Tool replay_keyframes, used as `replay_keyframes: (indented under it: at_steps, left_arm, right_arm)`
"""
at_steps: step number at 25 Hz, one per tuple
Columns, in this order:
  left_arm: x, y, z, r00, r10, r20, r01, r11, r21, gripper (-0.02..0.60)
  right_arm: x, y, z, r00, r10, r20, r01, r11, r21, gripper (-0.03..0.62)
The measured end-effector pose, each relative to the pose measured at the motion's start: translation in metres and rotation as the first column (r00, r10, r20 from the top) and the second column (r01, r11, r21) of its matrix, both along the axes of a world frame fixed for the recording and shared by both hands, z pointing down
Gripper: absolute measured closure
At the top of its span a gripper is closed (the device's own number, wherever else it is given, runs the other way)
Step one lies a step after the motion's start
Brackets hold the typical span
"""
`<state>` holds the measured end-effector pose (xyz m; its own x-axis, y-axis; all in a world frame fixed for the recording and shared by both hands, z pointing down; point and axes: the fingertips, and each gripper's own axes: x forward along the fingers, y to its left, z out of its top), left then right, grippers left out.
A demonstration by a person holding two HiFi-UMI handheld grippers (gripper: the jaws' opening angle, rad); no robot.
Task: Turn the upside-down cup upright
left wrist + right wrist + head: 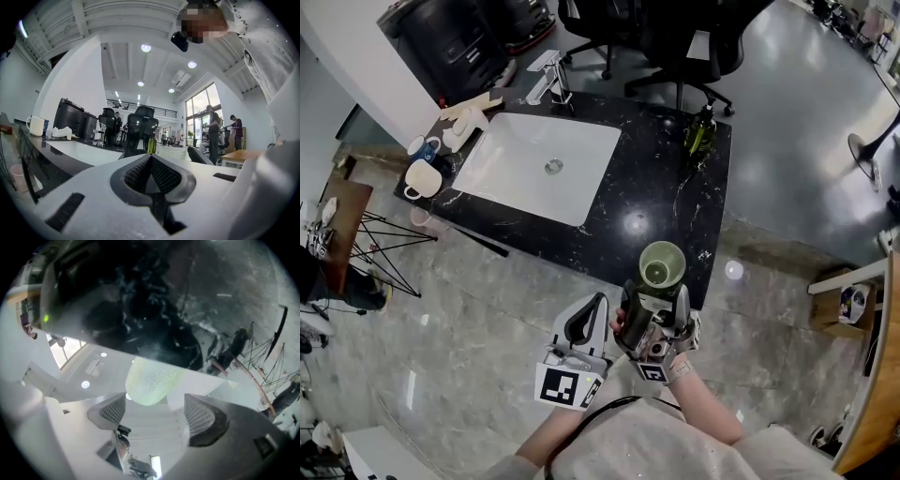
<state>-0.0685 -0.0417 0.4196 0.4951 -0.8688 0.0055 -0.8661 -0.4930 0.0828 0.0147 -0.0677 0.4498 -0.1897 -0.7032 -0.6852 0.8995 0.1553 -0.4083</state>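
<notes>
Cup (661, 265) stands at counter (656, 178) edge, right tongs (154, 404) seemingly close, bottle (700, 129) apart.

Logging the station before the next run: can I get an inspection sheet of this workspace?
Surface: black marble counter with white sink and faucet.
Job's things: pale green cup at the counter's near edge, mouth up.
Clutter: green bottle; white mugs at the left end.
Grippers: left gripper shut, empty; right gripper open, cup just beyond its jaws.
Cables: black cable at the person's lap.
Surroundings: office chairs, wire stand.
</notes>
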Motion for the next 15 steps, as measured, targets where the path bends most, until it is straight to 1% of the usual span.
replay_keyframes:
  at_steps: [1,3,5,7,9,10,11,12,14,15]
  left_arm:
    - [-0.001,0.000,0.000,1.000,-0.002,0.000,0.002,1.000,0.000,0.574]
    - [-0.003,0.000,0.001,1.000,-0.007,-0.004,0.007,1.000,0.000,0.575]
    - [-0.003,0.000,0.004,1.000,-0.011,-0.013,0.011,1.000,-0.001,0.574]
    - [-0.001,0.001,0.005,1.000,-0.007,-0.022,0.007,1.000,-0.001,0.574]
    - [0.004,0.002,0.007,0.999,0.003,-0.033,-0.003,1.000,0.001,0.575]
    - [0.007,0.002,0.007,0.999,0.011,-0.040,-0.011,1.000,0.001,0.574]
    - [0.012,0.002,0.007,0.999,0.021,-0.046,-0.021,1.000,0.001,0.574]
    - [0.016,0.003,0.007,0.998,0.033,-0.052,-0.033,0.999,0.000,0.575]
    - [0.027,0.006,0.005,0.996,0.063,-0.062,-0.063,0.998,0.001,0.574]
    - [0.033,0.008,0.003,0.995,0.078,-0.068,-0.078,0.997,0.005,0.574]
  right_arm:
    - [-0.004,0.004,-0.001,0.999,-0.009,-0.032,0.009,1.000,0.009,0.232]
    - [-0.012,0.015,-0.005,0.990,-0.025,-0.139,0.031,0.999,0.041,0.233]
    - [-0.017,0.030,-0.016,0.963,-0.029,-0.268,0.058,0.993,0.099,0.235]
    - [-0.018,0.047,-0.027,0.920,-0.011,-0.392,0.075,0.986,0.149,0.233]
    - [-0.015,0.059,-0.033,0.856,0.022,-0.516,0.080,0.981,0.175,0.235]
    - [-0.011,0.063,-0.033,0.813,0.041,-0.581,0.079,0.981,0.179,0.237]
    - [-0.007,0.064,-0.031,0.755,0.062,-0.652,0.073,0.981,0.178,0.245]
    - [-0.002,0.064,-0.027,0.682,0.083,-0.727,0.061,0.984,0.169,0.280]
    - [0.012,0.062,-0.016,0.508,0.111,-0.854,0.026,0.989,0.144,0.563]
    - [0.019,0.062,-0.013,0.423,0.121,-0.898,0.017,0.990,0.141,0.580]
